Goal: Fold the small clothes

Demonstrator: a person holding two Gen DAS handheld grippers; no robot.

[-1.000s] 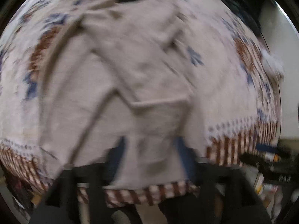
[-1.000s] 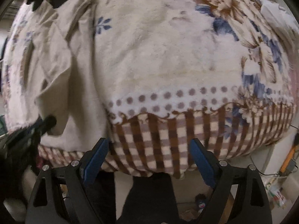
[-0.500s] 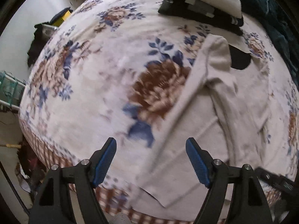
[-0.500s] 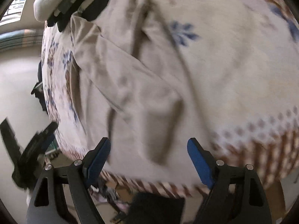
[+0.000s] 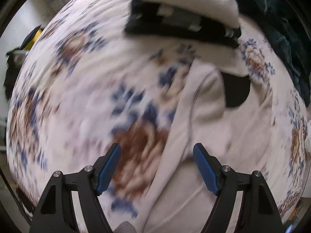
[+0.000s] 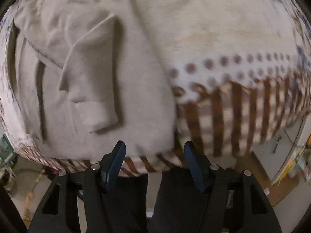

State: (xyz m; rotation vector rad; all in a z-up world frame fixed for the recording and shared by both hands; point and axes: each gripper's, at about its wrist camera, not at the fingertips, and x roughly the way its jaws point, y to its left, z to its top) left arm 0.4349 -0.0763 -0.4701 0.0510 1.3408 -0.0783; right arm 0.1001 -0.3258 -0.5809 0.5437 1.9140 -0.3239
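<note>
A beige shirt (image 6: 87, 77) lies flat on a floral blanket (image 5: 68, 97), one sleeve folded in over its body. Its dark neck opening (image 5: 235, 89) faces the far side. My left gripper (image 5: 156, 149) hangs open over the shirt's left edge below the shoulder, with cloth and blanket showing in the gap and nothing pinched. My right gripper (image 6: 155, 145) hovers at the shirt's near hem corner (image 6: 155, 136) by the blanket's checked border (image 6: 223, 116). Its jaws are closing, and the hem lies just beyond the tips, not pressed by the pads.
A stack of folded clothes (image 5: 184, 19), white over black, sits past the collar. Dark teal fabric (image 5: 281, 29) lies at the far right. The bed's edge drops to the floor behind the right gripper, where a person's dark trousers (image 6: 175, 194) stand.
My left gripper swept from over the shirt's lower part to its left shoulder side. My right gripper slid left from the blanket border to the hem corner, and its jaws narrowed.
</note>
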